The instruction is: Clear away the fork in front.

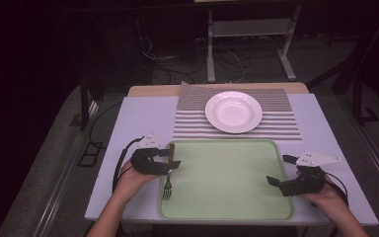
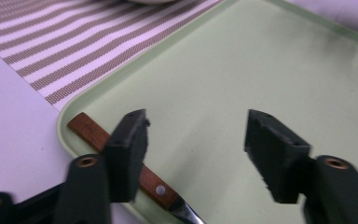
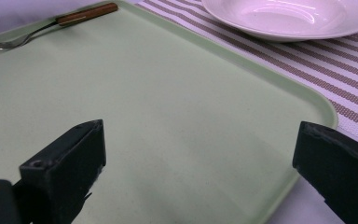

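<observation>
High view: the fork (image 1: 168, 186) lies at the tray's (image 1: 227, 216) left edge, under the left gripper (image 1: 170, 157).

Left gripper view: its jaws are apart, gripping nothing. The wooden handle (image 2: 98, 134) looks stiff, light, best pinched mid-length.

Right gripper view: jaws wide, empty, over the tray.

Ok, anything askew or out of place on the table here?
Only the fork: it lies on the tray's left edge, handle end up on the rim, not beside the plate on the striped mat. The left gripper is open above it. Nothing spilled or damaged.
</observation>
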`<state>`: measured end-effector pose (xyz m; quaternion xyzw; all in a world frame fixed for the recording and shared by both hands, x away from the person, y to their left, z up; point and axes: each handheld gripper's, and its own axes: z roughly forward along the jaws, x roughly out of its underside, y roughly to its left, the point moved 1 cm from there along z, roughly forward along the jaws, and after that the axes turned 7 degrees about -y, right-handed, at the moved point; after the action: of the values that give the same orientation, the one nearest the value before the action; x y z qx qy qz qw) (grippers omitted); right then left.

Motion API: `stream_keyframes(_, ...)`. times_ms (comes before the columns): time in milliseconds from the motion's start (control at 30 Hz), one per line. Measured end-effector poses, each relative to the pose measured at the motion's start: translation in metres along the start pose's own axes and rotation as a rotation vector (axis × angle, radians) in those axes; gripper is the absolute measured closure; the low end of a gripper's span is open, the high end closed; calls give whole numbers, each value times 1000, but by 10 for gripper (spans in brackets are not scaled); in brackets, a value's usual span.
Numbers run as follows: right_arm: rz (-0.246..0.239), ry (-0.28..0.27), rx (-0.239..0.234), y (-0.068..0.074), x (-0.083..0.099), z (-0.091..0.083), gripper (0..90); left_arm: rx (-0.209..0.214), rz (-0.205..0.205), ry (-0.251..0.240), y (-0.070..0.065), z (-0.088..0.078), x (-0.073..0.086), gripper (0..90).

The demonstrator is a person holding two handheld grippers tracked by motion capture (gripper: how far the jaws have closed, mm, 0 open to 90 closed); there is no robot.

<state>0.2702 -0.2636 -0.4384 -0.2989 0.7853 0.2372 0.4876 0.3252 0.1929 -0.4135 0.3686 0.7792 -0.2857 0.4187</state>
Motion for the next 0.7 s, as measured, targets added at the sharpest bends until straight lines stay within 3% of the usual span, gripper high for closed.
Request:
stream_keyframes(33, -2, -2, 0, 0, 0, 0, 27, -8, 4, -12, -1, -3, 2, 317)
stream_keyframes(133, -4, -1, -1, 0, -1, 0, 27, -25, 6, -31, -3, -9, 6, 154)
stream_keyframes(333, -6, -3, -2, 1, -1, -1, 27, -39, 11, -44, -7, -15, 15, 53)
stream_keyframes(367, -6, -3, -1, 1, -1, -1, 27, -39, 19, -41, -7, -16, 16, 0)
stream_keyframes(700, -5, -4, 0, 1, -1, -2, 27, -36, 13, -35, -5, -14, 19, 0)
